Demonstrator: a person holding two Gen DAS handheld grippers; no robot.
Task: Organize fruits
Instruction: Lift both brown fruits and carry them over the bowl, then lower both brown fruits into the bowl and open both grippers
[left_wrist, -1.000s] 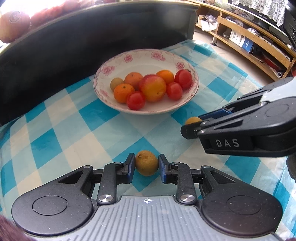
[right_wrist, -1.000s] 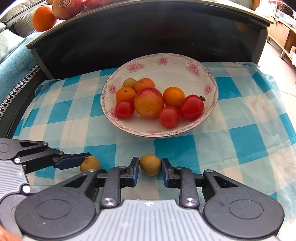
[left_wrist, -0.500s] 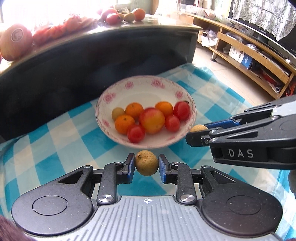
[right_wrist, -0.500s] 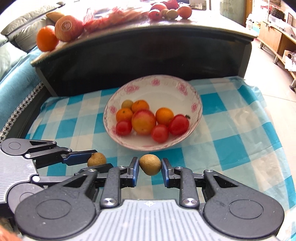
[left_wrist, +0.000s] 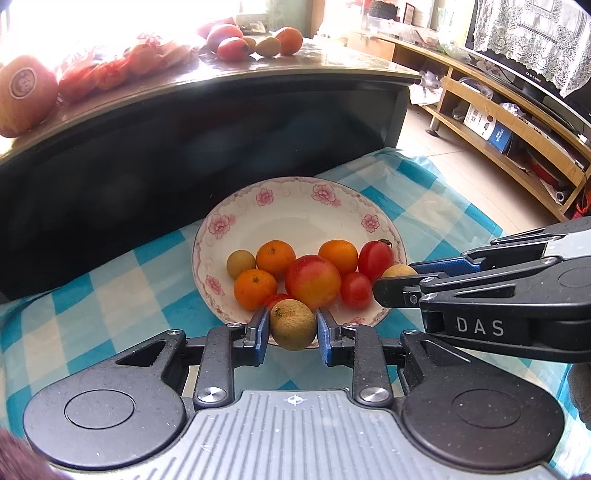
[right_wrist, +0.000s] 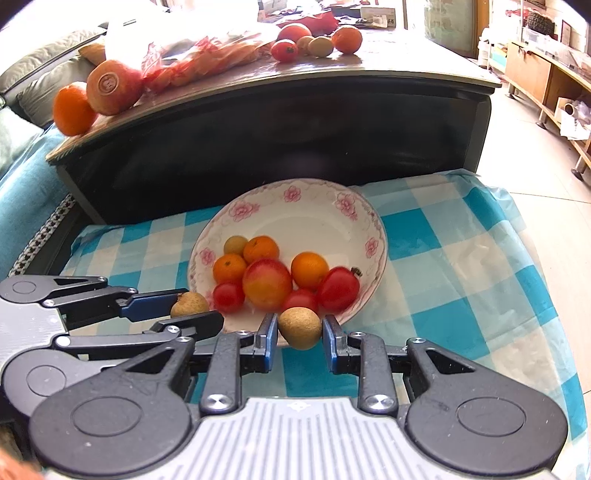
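Well along. Left gripper (left_wrist: 293, 329) pinching a brown fruit (left_wrist: 293, 325), right gripper (right_wrist: 300, 329) pinching another brown fruit (right_wrist: 300, 328); both raised just short of the bowl (left_wrist: 295, 206) ahead, already holding eight fruits. Left: releasing both inside.

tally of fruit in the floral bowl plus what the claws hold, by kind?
In the bowl:
Oranges: 3
Tomatoes: 3
Red-yellow apple: 1
Small tan fruit: 1
Held tan fruit: 2, one in the left claw, one in the right claw
Total: 10
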